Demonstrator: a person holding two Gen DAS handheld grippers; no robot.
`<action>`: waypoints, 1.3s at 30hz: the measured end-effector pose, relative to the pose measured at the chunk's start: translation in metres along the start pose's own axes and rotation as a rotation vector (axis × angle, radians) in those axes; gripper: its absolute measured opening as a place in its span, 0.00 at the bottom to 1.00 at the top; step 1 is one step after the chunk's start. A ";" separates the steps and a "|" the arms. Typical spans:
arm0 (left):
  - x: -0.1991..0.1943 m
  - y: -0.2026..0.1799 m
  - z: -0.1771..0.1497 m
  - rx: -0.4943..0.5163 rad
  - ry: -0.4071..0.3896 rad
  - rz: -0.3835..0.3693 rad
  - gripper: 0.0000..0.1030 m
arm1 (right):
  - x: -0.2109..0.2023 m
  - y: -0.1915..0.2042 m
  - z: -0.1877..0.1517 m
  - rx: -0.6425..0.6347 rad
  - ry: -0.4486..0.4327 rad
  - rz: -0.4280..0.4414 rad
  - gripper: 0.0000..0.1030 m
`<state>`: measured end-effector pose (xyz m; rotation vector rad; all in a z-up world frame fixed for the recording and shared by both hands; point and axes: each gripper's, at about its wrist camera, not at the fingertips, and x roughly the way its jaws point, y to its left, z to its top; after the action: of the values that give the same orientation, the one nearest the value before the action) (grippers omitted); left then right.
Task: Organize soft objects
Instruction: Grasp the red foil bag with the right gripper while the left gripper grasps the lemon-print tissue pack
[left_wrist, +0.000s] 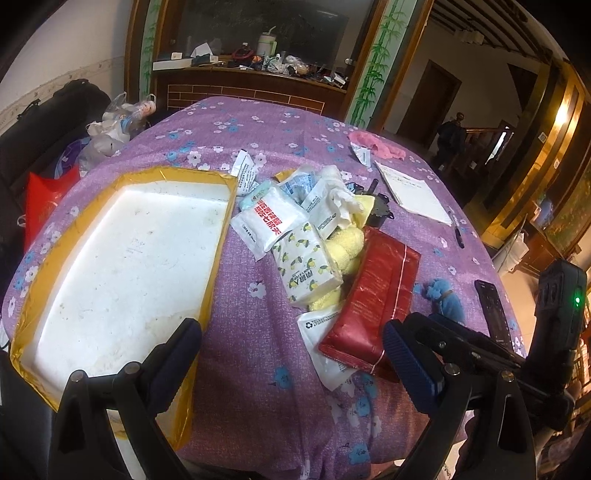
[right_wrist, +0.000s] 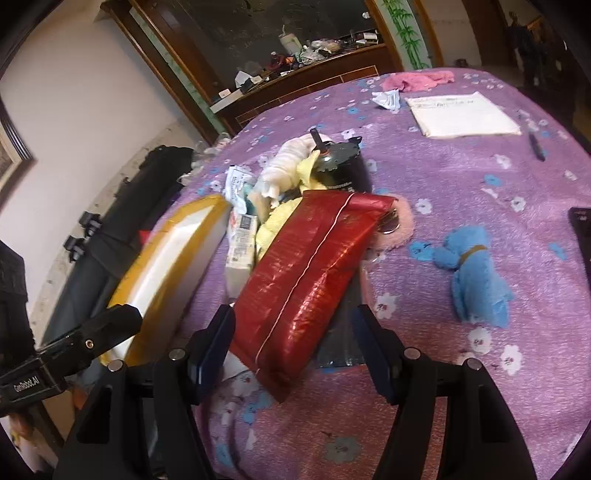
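Right gripper (right_wrist: 291, 347) is straddling the near end of the red packet (right_wrist: 306, 266), its blue pads standing on either side without clearly pressing on it, so it reads as released; the left gripper (left_wrist: 291, 354) is likewise spread wide, hovering over bare purple floral tablecloth (left_wrist: 258, 332) between the yellow-edged white tray (left_wrist: 125, 266) and the pile. The left view is showing what the right one is hiding: the lemon-print tissue pack (left_wrist: 310, 266), the white pack with red lettering (left_wrist: 267, 218) and the flat white sachet (left_wrist: 325, 347) lying under the red packet's near end; the right view alone is revealing a dark cylindrical item (right_wrist: 336, 166) standing behind the pile and a pink fluffy thing (right_wrist: 399, 225) peeking from beneath the packet. Both views are catching the blue cloth toy (right_wrist: 476, 273), lying apart to the right, and the white notepad (right_wrist: 461, 114) farther back.
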<state>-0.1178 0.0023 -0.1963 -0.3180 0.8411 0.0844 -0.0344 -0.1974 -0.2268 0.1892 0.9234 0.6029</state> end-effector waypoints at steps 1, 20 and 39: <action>0.002 0.001 0.002 -0.004 0.004 0.005 0.96 | 0.002 0.000 0.001 -0.003 0.003 -0.001 0.64; 0.108 -0.013 0.060 -0.043 0.218 -0.018 0.89 | 0.042 -0.008 0.023 0.093 0.030 -0.064 0.58; 0.106 -0.021 0.047 0.083 0.138 0.074 0.31 | 0.000 0.000 0.005 0.065 -0.141 -0.054 0.13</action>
<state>-0.0089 -0.0085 -0.2410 -0.2162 0.9910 0.0972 -0.0302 -0.1971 -0.2238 0.2606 0.8099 0.5033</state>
